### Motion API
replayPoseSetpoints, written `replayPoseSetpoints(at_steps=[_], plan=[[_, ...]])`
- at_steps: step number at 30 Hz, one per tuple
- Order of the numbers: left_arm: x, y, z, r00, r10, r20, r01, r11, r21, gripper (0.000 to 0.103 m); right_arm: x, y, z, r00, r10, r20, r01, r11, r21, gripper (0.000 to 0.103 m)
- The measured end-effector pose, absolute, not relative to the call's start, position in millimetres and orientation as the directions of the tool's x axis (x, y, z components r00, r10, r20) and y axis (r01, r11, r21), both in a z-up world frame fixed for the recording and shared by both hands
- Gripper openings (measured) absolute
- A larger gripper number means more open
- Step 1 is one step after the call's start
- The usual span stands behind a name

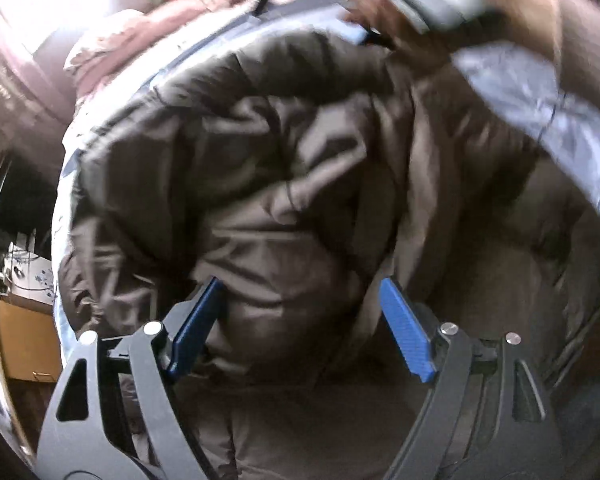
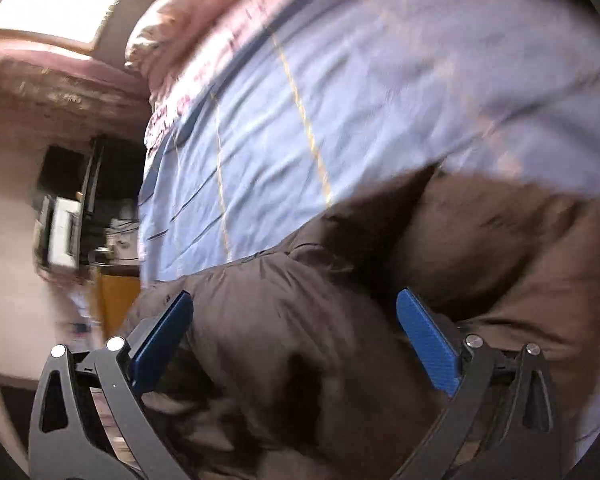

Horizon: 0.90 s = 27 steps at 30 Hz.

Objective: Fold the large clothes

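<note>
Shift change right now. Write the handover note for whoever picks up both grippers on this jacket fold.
Left gripper: open, above the brown puffer jacket, nothing pinched.
Right gripper: open wide, jacket fabric below and between its fingers, pads not pressing on it.
Jacket lies crumpled on the light blue bedsheet; pink bedding is bunched at the far side.
Done: jacket is on the bed, partly gathered; pictures are blurred, so fold state is unclear.
Left: flatten it, fold sleeves in, fold the body.
</note>
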<state>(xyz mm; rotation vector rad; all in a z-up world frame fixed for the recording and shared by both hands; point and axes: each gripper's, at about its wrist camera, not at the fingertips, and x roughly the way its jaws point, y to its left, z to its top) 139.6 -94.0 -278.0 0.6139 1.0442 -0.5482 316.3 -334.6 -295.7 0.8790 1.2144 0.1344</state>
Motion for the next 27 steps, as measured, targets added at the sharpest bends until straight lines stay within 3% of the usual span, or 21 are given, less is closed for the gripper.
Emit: replayPoseSetpoints(at_steps=[3, 4, 6, 9, 11, 14, 17, 19, 23, 27], plan=[[139.6, -93.0, -285.6, 0.383, -0.115, -0.916, 0.696, 0.688, 0.204, 0.082, 338.3, -315.8, -321.0, 0.266, 0.601, -0.754, 0.358, 0.664, 0.656, 0.098], [138.2, -94.0, -285.4, 0.382, -0.119, -0.916, 0.701, 0.684, 0.203, 0.082, 342.5, -311.0, -323.1, 0.262, 0.604, -0.752, 0.346, 0.669, 0.658, 0.092], [132.0, -93.9, -279.5, 0.390, -0.134, -0.911, 0.709, 0.675, 0.204, 0.082, 349.9, -305.4, -317.0, 0.319, 0.589, -0.743, 0.309, 0.676, 0.669, 0.060], [124.6, -90.9, -263.9, 0.381, -0.204, -0.902, 0.738, 0.654, 0.164, 0.085, 354.5, -286.0, -292.5, 0.396, 0.491, -0.776, 0.184, 0.786, 0.591, 0.044], [121.5, -91.2, -259.7, 0.365, -0.243, -0.899, 0.755, 0.642, 0.133, 0.087, 352.2, -269.7, -273.2, 0.444, 0.410, -0.797, 0.099, 0.861, 0.498, 0.039], [124.2, -89.2, -267.3, 0.347, -0.222, -0.911, 0.747, 0.653, 0.125, 0.088, 342.3, -244.3, -238.0, 0.575, 0.284, -0.767, -0.032, 0.945, 0.327, 0.036], [132.4, -84.6, -274.0, 0.340, -0.197, -0.919, 0.718, 0.686, 0.119, 0.088, 335.6, -235.9, -213.4, 0.699, 0.243, -0.672, -0.085, 0.962, 0.260, 0.036], [139.3, -77.6, -271.0, 0.341, -0.205, -0.917, 0.689, 0.718, 0.096, 0.088, 342.8, -234.6, -215.5, 0.678, 0.197, -0.708, -0.078, 0.977, 0.197, 0.035], [150.3, -56.4, -251.6, 0.357, -0.266, -0.896, 0.616, 0.788, 0.011, 0.088, 314.4, -248.2, -200.4, 0.682, 0.298, -0.668, -0.137, 0.949, 0.284, 0.035], [160.7, -16.5, -204.2, 0.412, -0.445, -0.795, 0.569, 0.807, -0.157, 0.088, 264.5, -242.7, -166.7, 0.694, 0.351, -0.628, -0.274, 0.936, 0.220, 0.035]])
